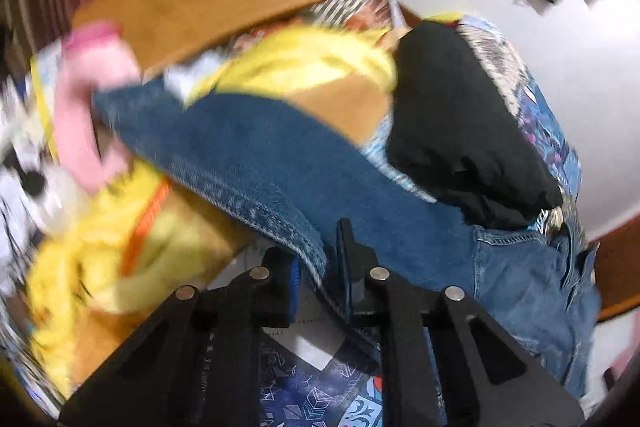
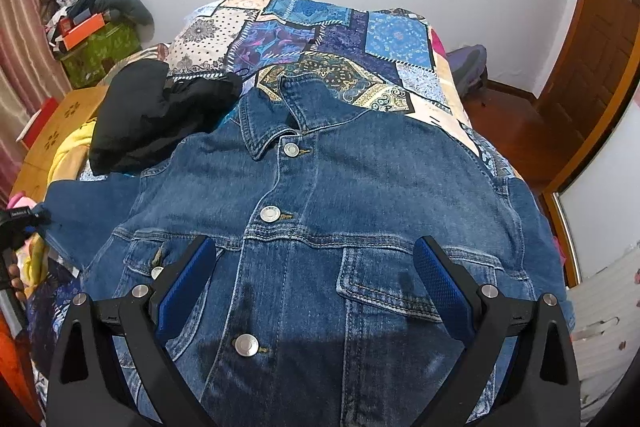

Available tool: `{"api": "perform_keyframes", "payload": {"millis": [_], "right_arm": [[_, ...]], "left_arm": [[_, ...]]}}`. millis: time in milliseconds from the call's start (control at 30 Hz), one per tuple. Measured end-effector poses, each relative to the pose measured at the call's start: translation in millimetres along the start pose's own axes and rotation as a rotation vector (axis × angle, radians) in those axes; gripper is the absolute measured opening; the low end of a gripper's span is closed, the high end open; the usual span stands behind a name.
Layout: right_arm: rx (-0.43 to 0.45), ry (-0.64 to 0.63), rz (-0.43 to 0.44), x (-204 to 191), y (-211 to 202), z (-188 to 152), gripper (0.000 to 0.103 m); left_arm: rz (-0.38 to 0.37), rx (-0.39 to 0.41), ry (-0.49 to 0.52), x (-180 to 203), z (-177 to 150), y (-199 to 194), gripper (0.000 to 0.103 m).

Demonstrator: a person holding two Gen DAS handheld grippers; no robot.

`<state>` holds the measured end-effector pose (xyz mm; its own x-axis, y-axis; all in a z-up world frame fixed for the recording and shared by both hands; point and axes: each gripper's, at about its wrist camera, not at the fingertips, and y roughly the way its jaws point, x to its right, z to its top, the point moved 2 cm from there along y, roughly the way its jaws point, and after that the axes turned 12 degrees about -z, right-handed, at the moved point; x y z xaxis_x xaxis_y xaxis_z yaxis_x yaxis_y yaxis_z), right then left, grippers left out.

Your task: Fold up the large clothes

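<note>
A blue denim jacket (image 2: 320, 211) lies front up, buttoned, on a patchwork bedspread (image 2: 312, 35), collar toward the far wall. My right gripper (image 2: 316, 267) is open and empty, hovering over the jacket's chest between its two pockets. My left gripper (image 1: 320, 263) is shut on the jacket's sleeve (image 1: 256, 155) near its hem and holds it stretched out to the left; it also shows at the left edge of the right wrist view (image 2: 24, 219). The left wrist view is motion-blurred.
A black garment (image 2: 156, 115) lies beside the jacket's left shoulder. Yellow cloth (image 1: 304, 63) and pink cloth (image 1: 80, 99) lie near a wooden board (image 1: 200, 11) left of the bed. A cluttered green box (image 2: 100, 51) stands far left. A wooden door (image 2: 592, 67) is right.
</note>
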<state>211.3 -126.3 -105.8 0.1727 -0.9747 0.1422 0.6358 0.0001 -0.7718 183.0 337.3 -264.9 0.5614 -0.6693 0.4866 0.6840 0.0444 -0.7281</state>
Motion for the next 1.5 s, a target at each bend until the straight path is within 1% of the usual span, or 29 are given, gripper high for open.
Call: {"api": "perform_keyframes", "payload": {"millis": [33, 133, 233, 267, 300, 333, 367, 533, 600, 700, 800, 900, 1033, 1100, 1200, 1267, 1300, 1333, 1400, 1500], "right_arm": [[0.003, 0.003, 0.002, 1, -1, 0, 0.098], [0.014, 0.013, 0.008, 4, -5, -1, 0.098], [0.028, 0.020, 0.010, 9, -9, -2, 0.098], [0.033, 0.024, 0.010, 11, -10, -3, 0.098], [0.039, 0.030, 0.011, 13, -11, -3, 0.098], [0.042, 0.036, 0.012, 15, -12, -3, 0.098], [0.047, 0.046, 0.013, 17, -13, -3, 0.098], [0.064, 0.095, 0.032, 28, -18, -4, 0.098], [0.074, 0.109, 0.036, 33, -20, -4, 0.098], [0.088, 0.116, 0.033, 36, -21, -4, 0.098], [0.098, 0.115, 0.028, 37, -22, -5, 0.098], [0.100, 0.107, 0.028, 37, -21, -6, 0.098], [0.098, 0.101, 0.032, 38, -19, -8, 0.098], [0.096, 0.095, 0.032, 37, -18, -10, 0.098], [0.092, 0.080, 0.031, 34, -17, -11, 0.098], [0.093, 0.070, 0.029, 32, -18, -12, 0.098], [0.094, 0.063, 0.027, 31, -18, -12, 0.098], [0.096, 0.058, 0.024, 30, -19, -12, 0.098], [0.100, 0.048, 0.020, 28, -20, -12, 0.098], [0.103, 0.042, 0.018, 26, -21, -12, 0.098]], "left_arm": [[-0.003, 0.014, 0.031, 9, 3, -5, 0.012], [-0.045, 0.050, 0.110, 40, 10, -23, 0.010], [-0.060, 0.081, 0.197, 70, 11, -38, 0.010], [-0.077, 0.087, 0.225, 81, 10, -42, 0.010], [-0.107, 0.087, 0.240, 90, 8, -45, 0.009], [-0.160, 0.078, 0.252, 101, 6, -50, 0.006], [-0.192, 0.075, 0.266, 111, 4, -53, 0.006], [-0.295, 0.065, 0.405, 177, -16, -64, 0.006], [-0.338, 0.036, 0.466, 206, -29, -62, 0.006], [-0.381, -0.025, 0.529, 235, -51, -53, 0.006], [-0.417, -0.100, 0.570, 253, -76, -41, 0.006], [-0.418, -0.187, 0.629, 269, -108, -25, 0.006], [-0.428, -0.317, 0.654, 271, -141, -5, 0.006], [-0.414, -0.382, 0.673, 270, -157, 6, 0.006], [-0.385, -0.442, 0.696, 267, -173, 17, 0.006], [-0.377, -0.459, 0.698, 261, -178, 17, 0.013], [-0.381, -0.463, 0.694, 260, -177, 15, 0.022], [-0.385, -0.468, 0.685, 258, -177, 10, 0.037], [-0.385, -0.458, 0.668, 256, -172, 2, 0.052], [-0.388, -0.416, 0.647, 251, -159, -17, 0.054]]}}
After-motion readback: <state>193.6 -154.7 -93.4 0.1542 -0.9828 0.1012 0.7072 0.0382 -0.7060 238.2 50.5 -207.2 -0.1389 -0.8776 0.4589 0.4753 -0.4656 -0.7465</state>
